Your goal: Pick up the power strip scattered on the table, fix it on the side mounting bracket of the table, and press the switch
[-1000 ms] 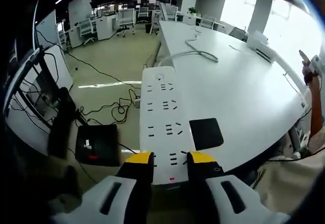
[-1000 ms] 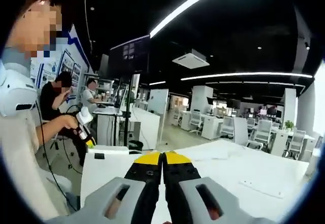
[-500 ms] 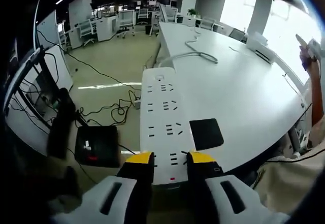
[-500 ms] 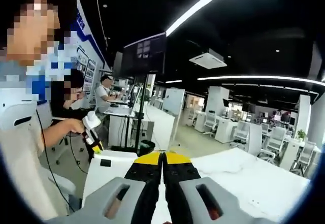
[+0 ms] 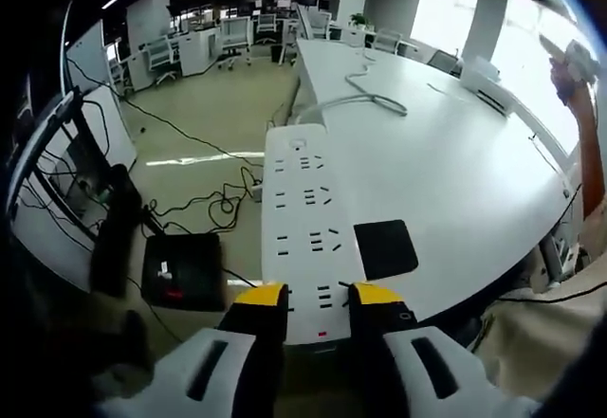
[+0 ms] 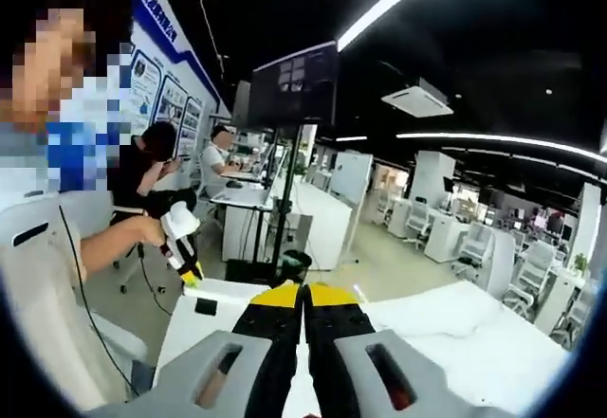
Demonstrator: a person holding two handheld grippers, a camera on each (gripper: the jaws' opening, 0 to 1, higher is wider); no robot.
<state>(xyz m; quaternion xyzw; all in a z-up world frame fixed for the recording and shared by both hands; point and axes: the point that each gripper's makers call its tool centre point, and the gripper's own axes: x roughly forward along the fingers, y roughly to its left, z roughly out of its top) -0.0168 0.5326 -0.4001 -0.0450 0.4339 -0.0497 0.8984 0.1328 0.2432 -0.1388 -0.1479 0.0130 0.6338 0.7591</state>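
Nothing has shifted at our left tongs since a second ago, while our right tongs have lifted higher off the bench. Left to right: our left tongs grip the near end of the power strip, probably holding it steady at the bench's edge for mounting. Its long axis runs straight away from us, sockets up, with the round button at the far end. Our right tongs are closed on nothing, raised in the air.
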